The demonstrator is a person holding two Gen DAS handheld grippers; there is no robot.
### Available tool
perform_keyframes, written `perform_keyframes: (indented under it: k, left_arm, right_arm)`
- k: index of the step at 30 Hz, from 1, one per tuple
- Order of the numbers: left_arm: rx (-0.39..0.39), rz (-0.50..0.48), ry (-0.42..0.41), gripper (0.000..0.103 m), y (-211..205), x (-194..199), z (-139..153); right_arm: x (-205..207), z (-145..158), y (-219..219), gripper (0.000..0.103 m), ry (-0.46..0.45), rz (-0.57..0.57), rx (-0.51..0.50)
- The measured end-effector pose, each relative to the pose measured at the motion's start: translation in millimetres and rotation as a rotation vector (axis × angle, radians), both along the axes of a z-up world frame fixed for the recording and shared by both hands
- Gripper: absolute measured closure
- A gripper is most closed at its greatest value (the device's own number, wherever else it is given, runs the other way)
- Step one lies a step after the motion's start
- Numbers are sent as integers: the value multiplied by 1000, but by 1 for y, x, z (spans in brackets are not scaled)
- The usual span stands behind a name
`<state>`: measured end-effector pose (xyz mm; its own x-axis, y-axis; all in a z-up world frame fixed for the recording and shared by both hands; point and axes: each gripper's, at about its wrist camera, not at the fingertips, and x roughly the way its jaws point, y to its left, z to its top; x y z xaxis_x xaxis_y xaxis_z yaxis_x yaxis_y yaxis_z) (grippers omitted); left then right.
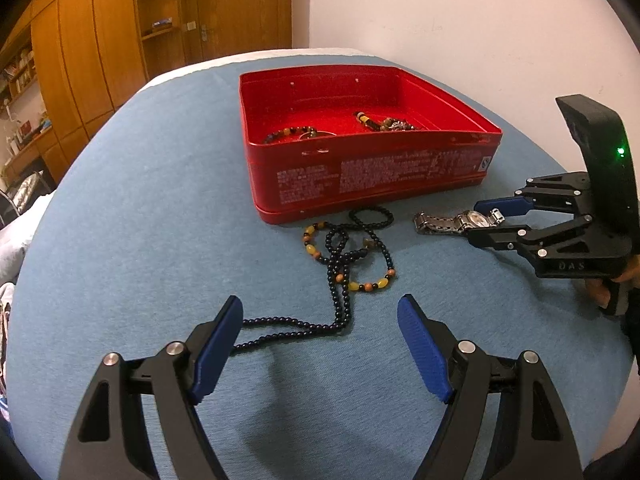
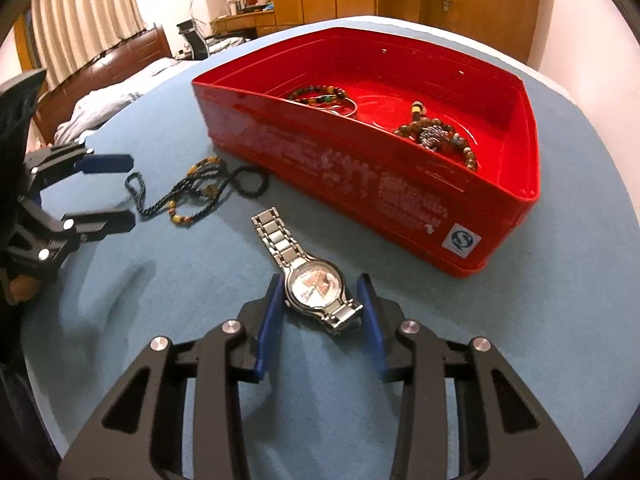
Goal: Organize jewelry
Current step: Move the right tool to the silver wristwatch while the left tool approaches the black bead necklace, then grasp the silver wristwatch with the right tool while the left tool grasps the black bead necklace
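Observation:
A red tin box (image 1: 372, 184) (image 2: 400, 200) stands open on the blue cloth, with two bead bracelets (image 1: 292, 134) (image 2: 436, 136) inside. A silver watch (image 2: 316, 280) (image 1: 460, 222) lies flat in front of it. My right gripper (image 2: 320, 292) (image 1: 486, 220) straddles the watch face, jaws close on both sides but not clamped. A long black bead necklace (image 1: 340, 264) (image 2: 192, 196) tangled with a yellow-bead bracelet (image 1: 360, 285) lies beside the box. My left gripper (image 1: 320, 312) (image 2: 120, 188) is open and empty over the necklace's near end.
The blue cloth (image 1: 140, 220) covers a rounded table that ends near the white wall at the back right. Wooden wardrobes (image 1: 100, 48) stand behind, and a bed (image 2: 104, 92) lies beyond the table's far edge.

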<state>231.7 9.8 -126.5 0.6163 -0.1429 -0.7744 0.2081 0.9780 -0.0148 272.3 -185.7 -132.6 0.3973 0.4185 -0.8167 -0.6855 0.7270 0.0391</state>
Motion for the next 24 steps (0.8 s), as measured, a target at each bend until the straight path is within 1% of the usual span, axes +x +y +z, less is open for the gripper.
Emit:
perform_keyframes:
  k: [5,11,13,15,17,21,24]
  left_arm:
    - [7,-4,6,23,-6,4,-1]
    - [-9,-12,39,23,-10,12,-6]
    - [2,-18,54,23,-13,15,-10]
    - [33,-16,76,23,-19,21,-17]
    - [57,-14,76,23,-24,25,-20]
    - [64,-1,81,19,-29,34,-22]
    - [69,18,78,20,-32,40,-24]
  right_arm:
    - [1,0,-5,68,20,-11,38]
    - [4,1,-23,68,72,-52,155]
    - [2,2,-26,68,73,-57,164]
    - [0,4,-28,68,67,-59,170]
    - [0,5,-29,68,67,-61,178]
    - [-3,5,-30,68,68,-59,182]
    - [-4,7,-32,68,67,-60,189]
